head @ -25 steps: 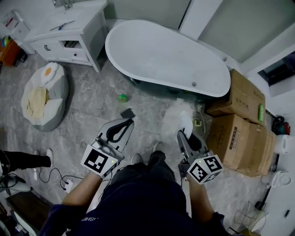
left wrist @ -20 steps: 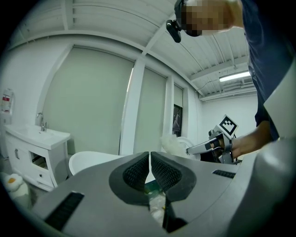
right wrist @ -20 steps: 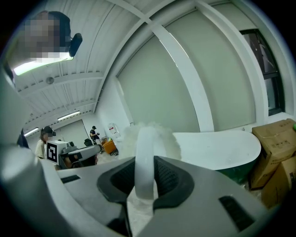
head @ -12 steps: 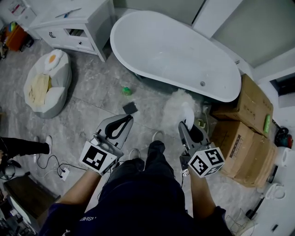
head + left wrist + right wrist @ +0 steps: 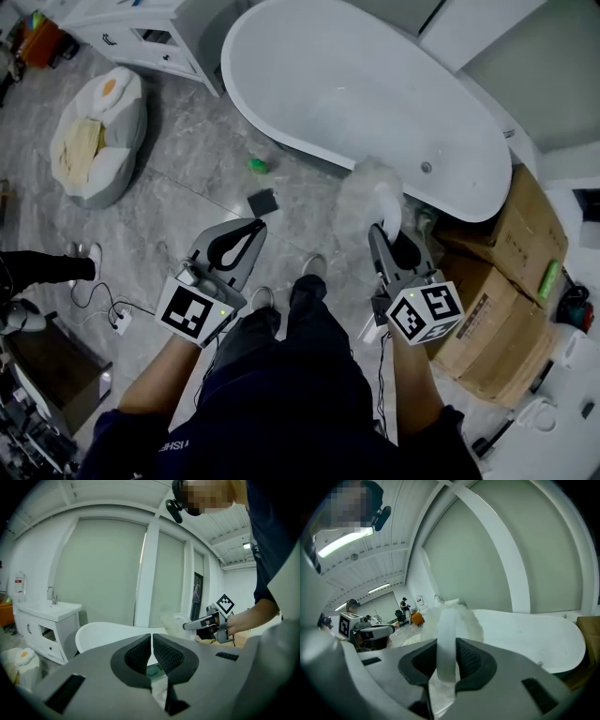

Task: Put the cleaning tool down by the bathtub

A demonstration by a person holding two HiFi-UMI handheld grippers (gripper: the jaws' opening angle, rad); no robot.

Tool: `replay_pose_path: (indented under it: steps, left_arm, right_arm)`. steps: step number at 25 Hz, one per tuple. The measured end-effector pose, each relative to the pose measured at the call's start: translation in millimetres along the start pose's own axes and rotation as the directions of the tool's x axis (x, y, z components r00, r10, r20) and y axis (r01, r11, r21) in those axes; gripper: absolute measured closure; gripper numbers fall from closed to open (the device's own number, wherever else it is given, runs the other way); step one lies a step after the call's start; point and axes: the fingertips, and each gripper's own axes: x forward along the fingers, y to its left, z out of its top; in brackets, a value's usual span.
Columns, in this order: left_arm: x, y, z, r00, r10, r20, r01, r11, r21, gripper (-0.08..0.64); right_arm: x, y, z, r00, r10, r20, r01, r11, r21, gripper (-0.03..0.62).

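Cleaning tool (image 5: 367,186) in right claw (image 5: 389,232) has neared the bathtub (image 5: 319,75).

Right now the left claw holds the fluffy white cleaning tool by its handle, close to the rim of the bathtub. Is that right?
No, the side is wrong: the right claw holds the fluffy white cleaning tool by its handle, close to the rim of the bathtub. The right gripper view shows the handle clamped between its pads; the left claw is shut on nothing.
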Motion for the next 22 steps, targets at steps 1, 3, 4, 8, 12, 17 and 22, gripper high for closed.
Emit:
replay_pose_path:
  steps: [1, 3, 4, 8, 12, 17, 22]
  left_arm:
    - [8, 2, -2, 1.0, 0.009, -0.008, -0.009, 1.0, -0.003, 0.526]
    - [23, 7, -7, 0.999, 0.023, -0.023, -0.023, 1.0, -0.005, 0.526]
    - [30, 9, -11, 0.999, 0.029, -0.031, -0.029, 1.0, -0.006, 0.526]
    - [55, 16, -34, 0.995, 0.064, -0.07, -0.066, 0.997, -0.027, 0.526]
    - [77, 29, -64, 0.99, 0.096, -0.104, -0.101, 0.994, -0.042, 0.526]
    - [95, 39, -113, 0.982, 0.112, -0.152, -0.124, 0.99, -0.072, 0.526]
    - [106, 44, -174, 0.974, 0.096, -0.205, -0.12, 0.987, -0.108, 0.526]
  right_arm:
    - [7, -6, 0, 1.0, 0.012, -0.007, -0.012, 1.0, -0.003, 0.499]
    - [21, -15, -2, 0.999, 0.037, -0.023, -0.037, 0.999, -0.011, 0.499]
    - [28, -19, -5, 0.998, 0.048, -0.034, -0.048, 0.999, -0.014, 0.499]
    - [55, -36, -28, 0.992, 0.089, -0.093, -0.092, 0.996, -0.019, 0.499]
    - [84, -47, -57, 0.981, 0.134, -0.14, -0.139, 0.99, -0.027, 0.499]
    - [114, -57, -111, 0.962, 0.166, -0.216, -0.169, 0.986, 0.005, 0.499]
    - [142, -67, -182, 0.941, 0.177, -0.287, -0.174, 0.984, 0.036, 0.499]
